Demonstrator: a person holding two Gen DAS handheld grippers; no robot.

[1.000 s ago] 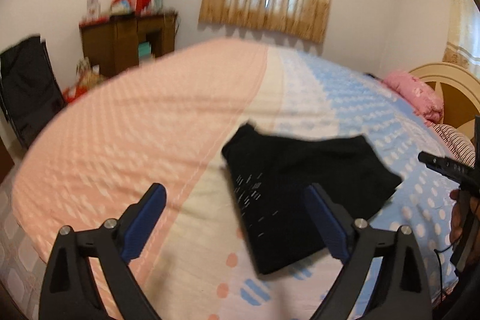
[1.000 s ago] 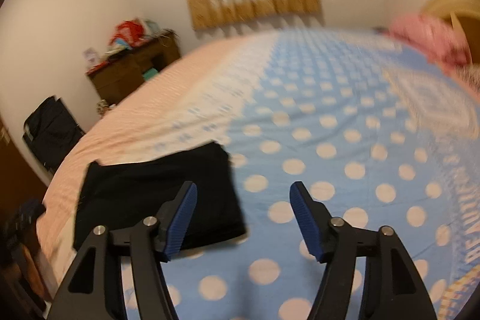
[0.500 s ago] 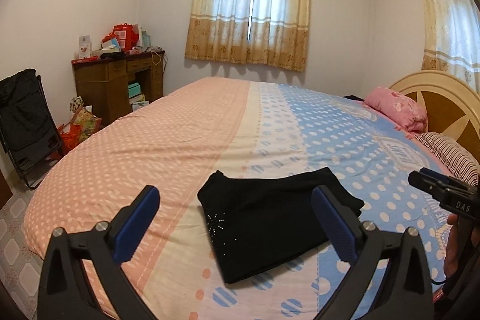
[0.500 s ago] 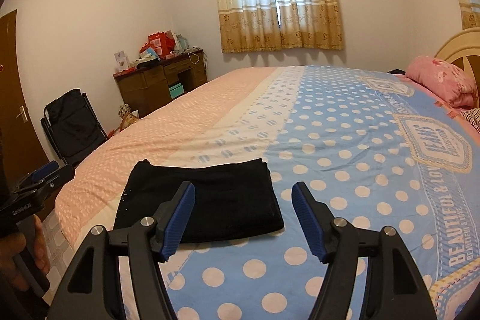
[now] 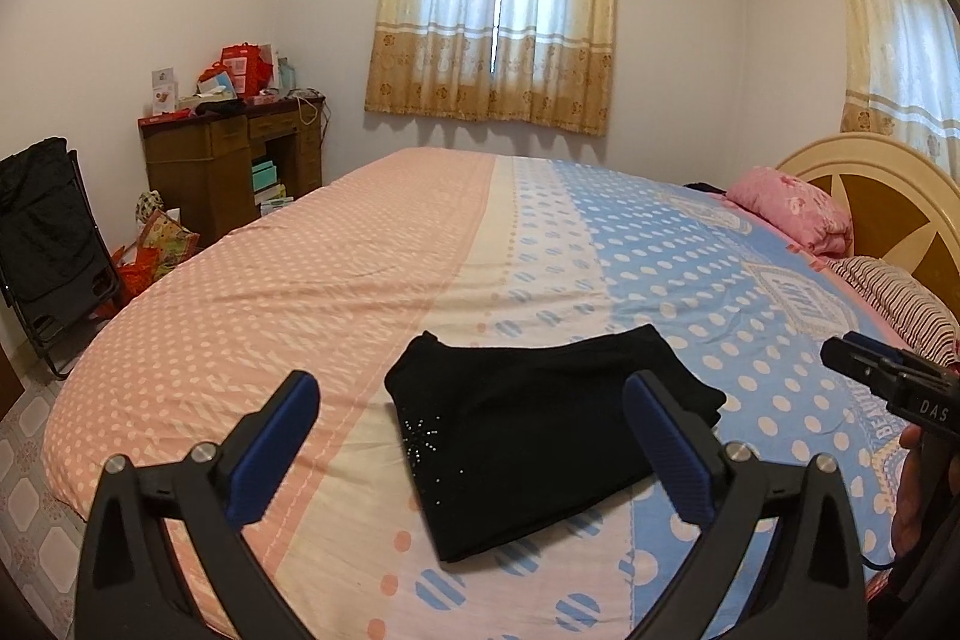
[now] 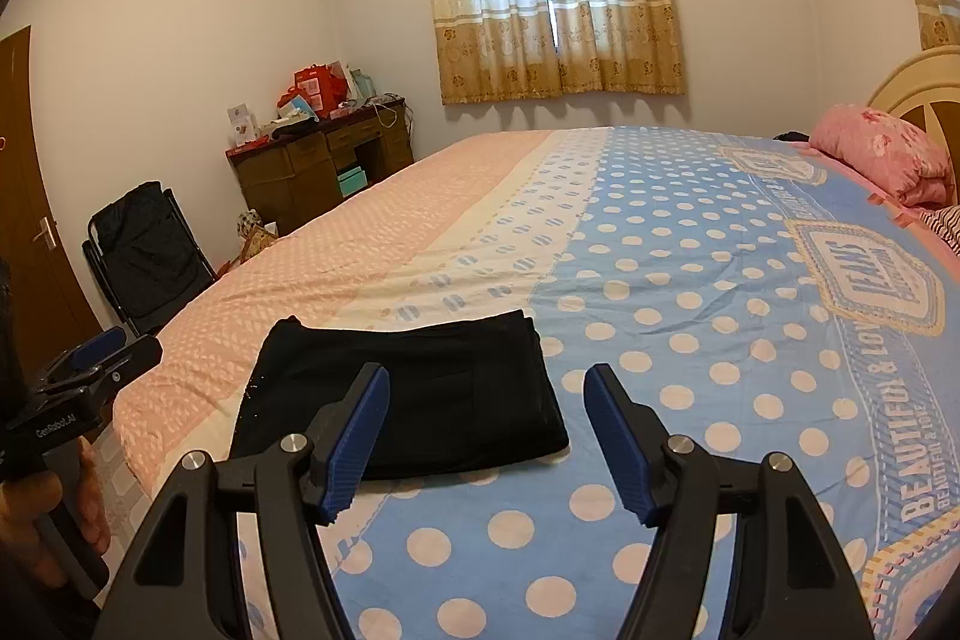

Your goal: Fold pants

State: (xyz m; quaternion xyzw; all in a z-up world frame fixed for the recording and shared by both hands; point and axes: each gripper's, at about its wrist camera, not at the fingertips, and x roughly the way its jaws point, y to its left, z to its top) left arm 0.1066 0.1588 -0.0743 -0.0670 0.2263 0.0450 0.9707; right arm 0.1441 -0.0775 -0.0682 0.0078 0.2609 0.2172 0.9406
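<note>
Two claws are hovering above the bed (image 5: 336,280), both with nothing between their blue pads. Left claw (image 5: 471,451) is standing spread to its widest, its fingers framing the black pants (image 5: 540,436) from above without touching them. Right claw (image 6: 486,439) is gaping about two-thirds wide over the blue dotted part of the bedspread, just beside the right edge of the pants (image 6: 414,394). Those pants are lying folded into a compact rectangle near the bed's near edge, straddling the cream stripe between the pink and blue halves, with a sprinkle of small shiny studs showing at one corner. Each claw's handle is appearing at the border of the other's view, gripped by a hand (image 6: 42,526).
</note>
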